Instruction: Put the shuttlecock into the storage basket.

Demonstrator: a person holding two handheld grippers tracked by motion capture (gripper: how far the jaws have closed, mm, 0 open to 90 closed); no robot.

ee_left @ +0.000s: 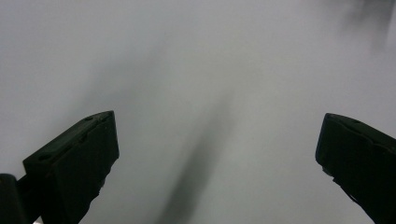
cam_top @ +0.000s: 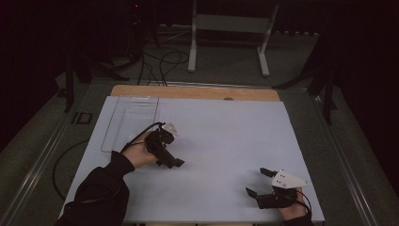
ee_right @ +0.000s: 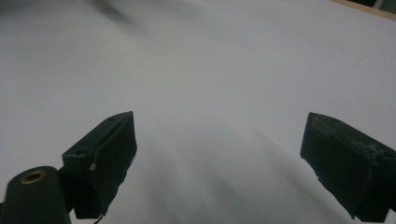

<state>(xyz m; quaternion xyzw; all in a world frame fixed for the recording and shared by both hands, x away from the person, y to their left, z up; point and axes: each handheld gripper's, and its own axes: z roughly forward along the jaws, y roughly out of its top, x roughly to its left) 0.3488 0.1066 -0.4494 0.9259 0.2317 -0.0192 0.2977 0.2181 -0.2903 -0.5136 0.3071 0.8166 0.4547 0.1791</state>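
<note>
My left gripper [cam_top: 172, 163] hangs over the left middle of the white sheet [cam_top: 226, 136], held by a hand in a dark sleeve and pointing down at the sheet. In the left gripper view its black jaws stand wide apart, and the left gripper [ee_left: 217, 154] is open with only bare white surface between them. My right gripper [cam_top: 259, 182] sits near the table's front right edge, jaws pointing left. In the right gripper view the right gripper [ee_right: 219, 158] is open too, with nothing between its fingers [ee_right: 105, 154].
A clear plastic tray [cam_top: 129, 122] lies at the back left of the sheet. A wooden strip [cam_top: 197, 92] runs along the far table edge. Behind it, on the floor, stand a white frame [cam_top: 230, 28] and cables [cam_top: 160, 66].
</note>
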